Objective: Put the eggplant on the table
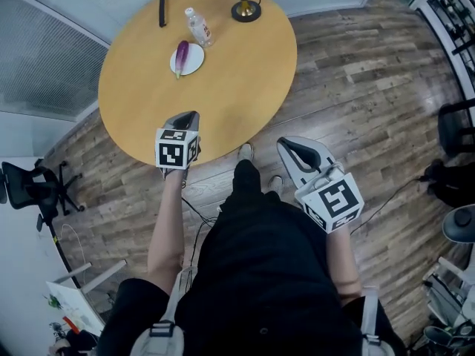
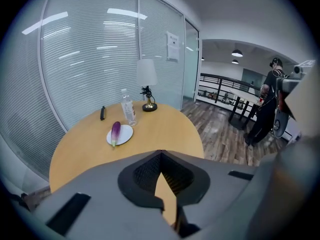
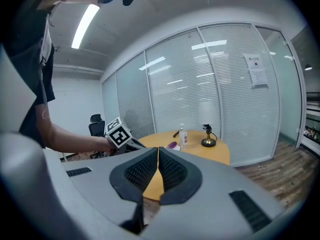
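the eggplant lies on a small white plate on the far part of the round wooden surface, well apart from both grippers. in the head view its long axis runs nearly straight away from the person, tilted a little. the purple body points toward the far edge, and the green stem end points back at the person and sticks out over the plate's near rim. just beyond the plate stands a clear bottle. farther left lies a slim black object, and a lamp stands at the far right edge.

the left gripper hangs over the near edge of the surface, and the right gripper is off it, above the wooden floor.

the left gripper view alone shows the eggplant clearly from low down, on the plate in front of the bottle. it also shows a person in dark clothes standing far off to the right. there the left gripper has its jaws pressed together at the tips, with nothing between them.

the right gripper view shows the eggplant only as a small purple spot beside the bottle. only this view shows the left gripper from the side, reaching toward the surface, and an office chair behind it. the right gripper is closed too, its tips meeting on nothing.
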Action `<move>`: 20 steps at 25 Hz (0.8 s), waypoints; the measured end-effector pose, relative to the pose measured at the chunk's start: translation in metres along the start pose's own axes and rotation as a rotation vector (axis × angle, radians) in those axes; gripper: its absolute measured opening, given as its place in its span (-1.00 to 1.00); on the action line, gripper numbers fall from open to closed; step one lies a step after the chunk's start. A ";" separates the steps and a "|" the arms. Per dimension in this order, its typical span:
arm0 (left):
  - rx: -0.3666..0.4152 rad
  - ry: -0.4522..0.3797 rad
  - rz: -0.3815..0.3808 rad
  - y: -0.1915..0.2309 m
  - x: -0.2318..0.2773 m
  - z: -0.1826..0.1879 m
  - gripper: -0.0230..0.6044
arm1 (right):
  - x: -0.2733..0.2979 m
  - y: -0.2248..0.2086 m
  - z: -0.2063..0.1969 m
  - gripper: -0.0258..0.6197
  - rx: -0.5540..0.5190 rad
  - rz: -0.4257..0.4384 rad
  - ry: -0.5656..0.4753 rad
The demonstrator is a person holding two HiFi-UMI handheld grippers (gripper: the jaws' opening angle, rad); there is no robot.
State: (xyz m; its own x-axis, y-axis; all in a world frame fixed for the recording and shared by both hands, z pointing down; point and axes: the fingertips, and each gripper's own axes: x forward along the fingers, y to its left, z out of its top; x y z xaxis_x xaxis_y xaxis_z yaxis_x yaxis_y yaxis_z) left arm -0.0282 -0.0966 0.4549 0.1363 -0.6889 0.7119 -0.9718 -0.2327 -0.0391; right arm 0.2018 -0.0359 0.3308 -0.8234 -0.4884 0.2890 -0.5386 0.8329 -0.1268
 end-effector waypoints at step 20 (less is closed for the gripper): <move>-0.156 -0.068 -0.193 -0.076 -0.145 -0.094 -0.90 | 0.006 0.044 -0.028 -0.86 0.007 0.110 0.099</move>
State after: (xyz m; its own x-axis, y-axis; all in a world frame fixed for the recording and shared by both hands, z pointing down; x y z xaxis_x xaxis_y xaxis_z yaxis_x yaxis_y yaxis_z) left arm 0.0081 0.0855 0.4200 0.3299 -0.6879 0.6465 -0.9437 -0.2595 0.2054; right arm 0.1779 0.0055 0.3531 -0.8558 -0.3663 0.3653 -0.4479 0.8780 -0.1688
